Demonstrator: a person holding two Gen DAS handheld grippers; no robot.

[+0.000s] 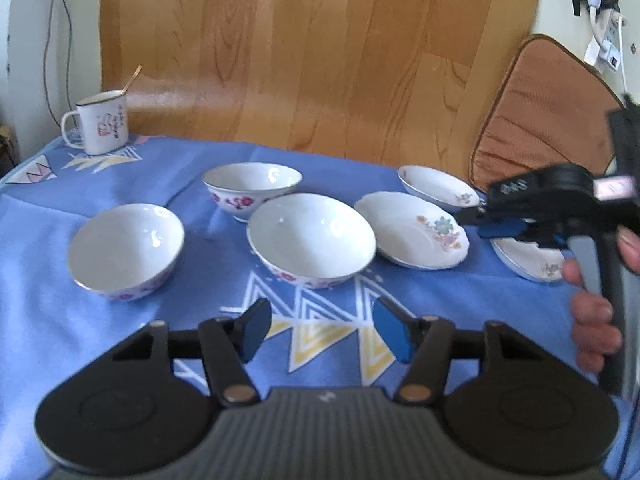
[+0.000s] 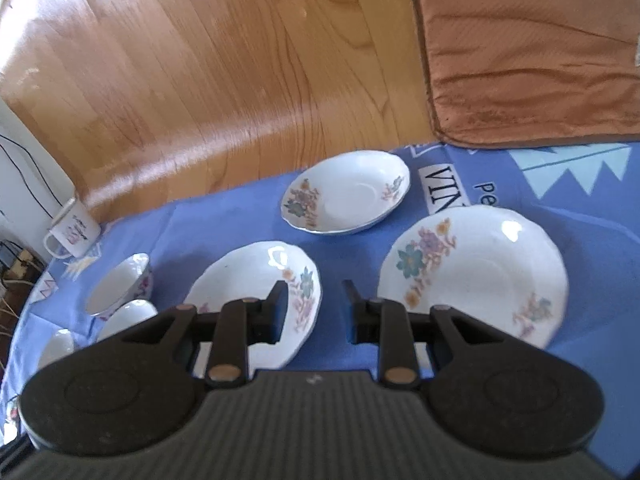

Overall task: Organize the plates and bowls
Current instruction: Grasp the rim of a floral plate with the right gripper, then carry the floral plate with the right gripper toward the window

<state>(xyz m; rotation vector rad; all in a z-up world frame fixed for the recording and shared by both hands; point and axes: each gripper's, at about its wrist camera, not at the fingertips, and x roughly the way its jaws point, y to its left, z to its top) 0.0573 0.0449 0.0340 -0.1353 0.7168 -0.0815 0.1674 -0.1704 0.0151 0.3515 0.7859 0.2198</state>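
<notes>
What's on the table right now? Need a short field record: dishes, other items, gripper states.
surface: blue patterned tablecloth
bowls: three, unstacked: near-left bowl, far bowl, middle bowl
plates: three floral, unstacked: left plate, far plate, right plate
mug: enamel mug, far left corner, a stick stands in it
left gripper: open, nothing between the jaws
right gripper: open, empty, above the gap between left plate and right plate
hand: grips the right gripper's handle
</notes>
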